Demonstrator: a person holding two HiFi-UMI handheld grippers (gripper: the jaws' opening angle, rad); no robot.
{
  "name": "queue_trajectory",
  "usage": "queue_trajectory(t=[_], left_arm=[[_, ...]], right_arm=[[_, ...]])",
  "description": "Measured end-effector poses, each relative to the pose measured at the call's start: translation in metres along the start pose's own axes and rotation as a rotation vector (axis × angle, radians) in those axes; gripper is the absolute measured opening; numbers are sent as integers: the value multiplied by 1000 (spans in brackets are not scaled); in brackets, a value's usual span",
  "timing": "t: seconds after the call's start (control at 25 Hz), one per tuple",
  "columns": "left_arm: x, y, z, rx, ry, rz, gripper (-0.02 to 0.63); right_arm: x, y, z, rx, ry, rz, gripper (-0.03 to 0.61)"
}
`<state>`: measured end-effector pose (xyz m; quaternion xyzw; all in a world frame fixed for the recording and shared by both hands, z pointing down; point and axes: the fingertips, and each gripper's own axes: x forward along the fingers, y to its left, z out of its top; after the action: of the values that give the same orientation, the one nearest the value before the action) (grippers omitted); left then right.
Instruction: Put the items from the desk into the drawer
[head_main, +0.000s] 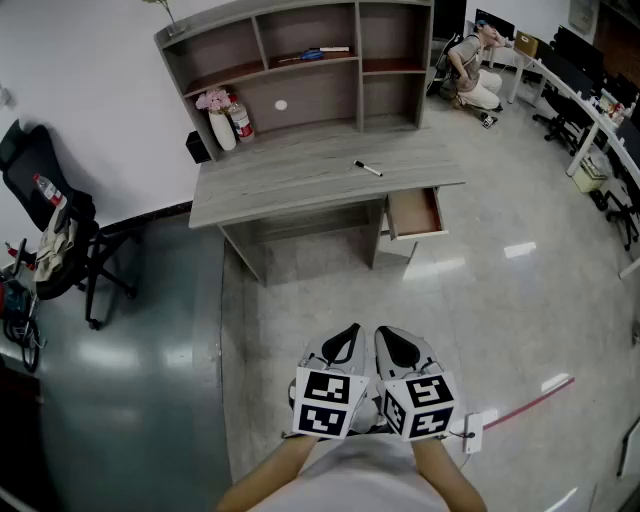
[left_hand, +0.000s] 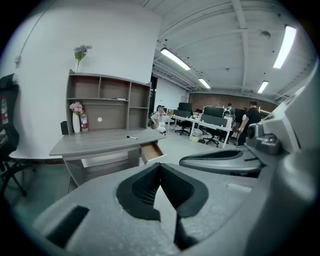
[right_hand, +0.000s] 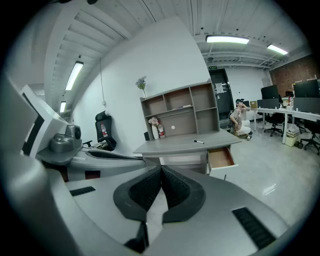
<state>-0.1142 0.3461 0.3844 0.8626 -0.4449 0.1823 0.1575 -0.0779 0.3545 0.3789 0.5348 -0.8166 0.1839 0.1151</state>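
A black marker pen lies on the grey desk, right of its middle; it also shows as the pen and the pen. The wooden drawer under the desk's right end is pulled open and looks empty, also seen as the drawer and the drawer. My left gripper and right gripper hang side by side over the floor, well short of the desk. Both are shut with nothing between the pads, as the left gripper and right gripper show.
A shelf unit stands on the desk's back, with a white vase of pink flowers, a red bottle and a black box at its left. A black office chair stands left. A person sits on the floor far right, near office desks.
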Motion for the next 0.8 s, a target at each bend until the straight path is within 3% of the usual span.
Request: queue_trajectory(t=[0.44, 0.8], left_arm=[[-3, 21, -4, -7, 1, -15, 3], [26, 42, 8, -25, 7, -11, 3]], right_arm=[[16, 15, -1, 5, -1, -11, 2], [48, 0, 14, 1, -4, 2, 2]])
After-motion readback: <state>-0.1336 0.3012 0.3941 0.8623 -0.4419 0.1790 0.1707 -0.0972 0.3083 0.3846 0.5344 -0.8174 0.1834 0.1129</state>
